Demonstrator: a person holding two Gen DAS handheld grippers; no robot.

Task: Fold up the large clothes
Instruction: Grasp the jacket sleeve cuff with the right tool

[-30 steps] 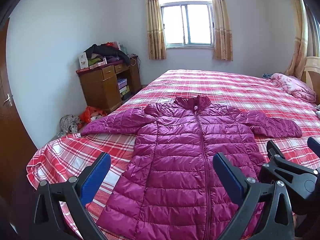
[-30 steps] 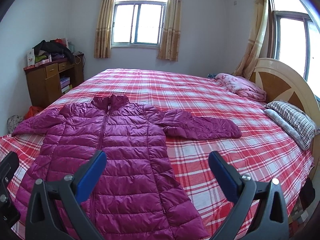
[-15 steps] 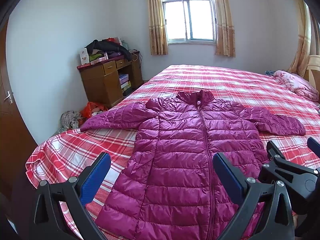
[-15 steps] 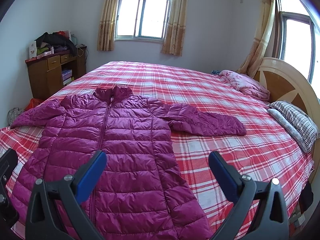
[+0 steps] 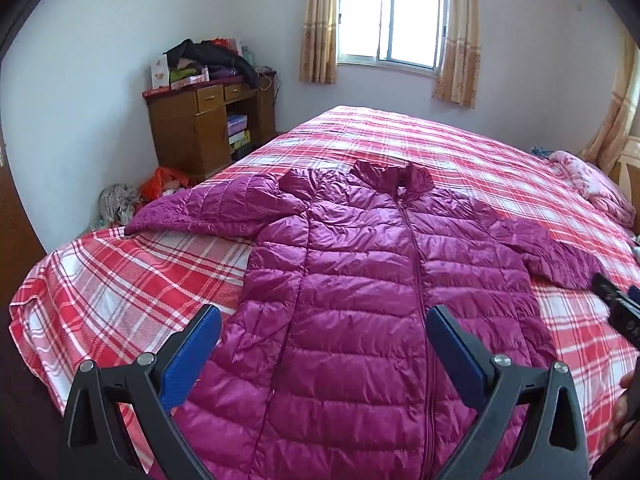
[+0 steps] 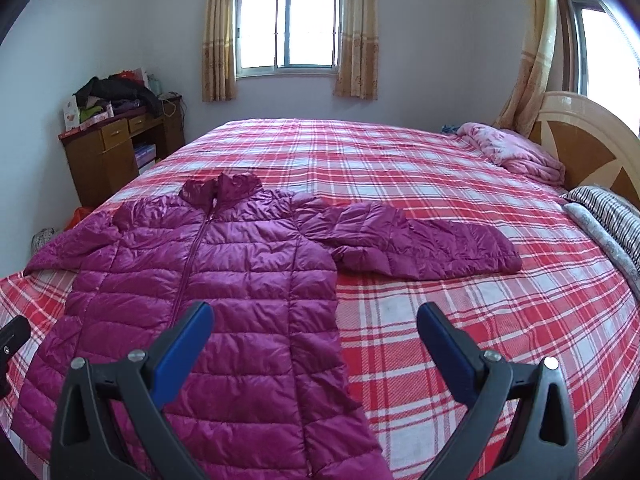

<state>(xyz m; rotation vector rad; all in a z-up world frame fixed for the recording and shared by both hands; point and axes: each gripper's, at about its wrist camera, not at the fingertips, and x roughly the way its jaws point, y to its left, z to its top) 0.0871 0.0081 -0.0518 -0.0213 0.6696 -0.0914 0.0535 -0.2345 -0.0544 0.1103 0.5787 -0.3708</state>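
Both the left gripper (image 5: 322, 344) and right gripper (image 6: 314, 340) are hovering with fingers spread wide and empty over the magenta quilted down jacket (image 6: 224, 280) lying flat, unfolded, on the plaid bed (image 6: 460, 320); judged next: gripping a sleeve (image 6: 420, 248) to fold inward.

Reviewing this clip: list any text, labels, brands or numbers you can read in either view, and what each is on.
No text is legible in either view.
Boxes on the wooden cabinet: printing too small and blurred to read.
Boxes in its open shelf: also unreadable.
Purple jacket, both tongs: no visible markings.
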